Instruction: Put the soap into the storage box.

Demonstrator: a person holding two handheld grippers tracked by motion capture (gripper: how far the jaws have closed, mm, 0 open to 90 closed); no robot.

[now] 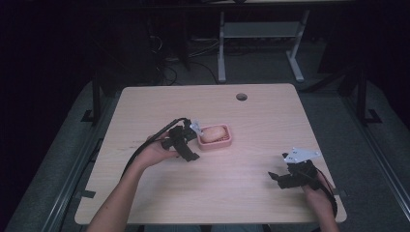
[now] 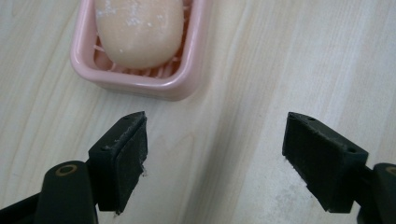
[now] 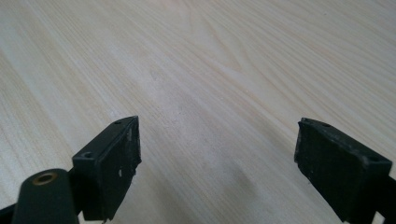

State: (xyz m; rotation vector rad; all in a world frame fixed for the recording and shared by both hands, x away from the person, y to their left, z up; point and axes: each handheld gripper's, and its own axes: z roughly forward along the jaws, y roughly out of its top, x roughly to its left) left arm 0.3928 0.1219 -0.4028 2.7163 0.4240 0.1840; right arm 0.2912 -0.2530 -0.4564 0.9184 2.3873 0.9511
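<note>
left gripper (image 2: 215, 149) jaws spread wide, nothing between; pink soap dish (image 2: 184, 74) with soap bar (image 2: 140, 30) near at 11 o'clock. right gripper (image 3: 217, 158) jaws spread wide over bare table (image 3: 210, 70), well apart from dish.

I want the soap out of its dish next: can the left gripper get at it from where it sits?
Probably yes. The left gripper stands open just short of the pink soap dish, with bare table between. The soap bar lies uncovered above the rim, though the gripper isn't centred on it.
</note>
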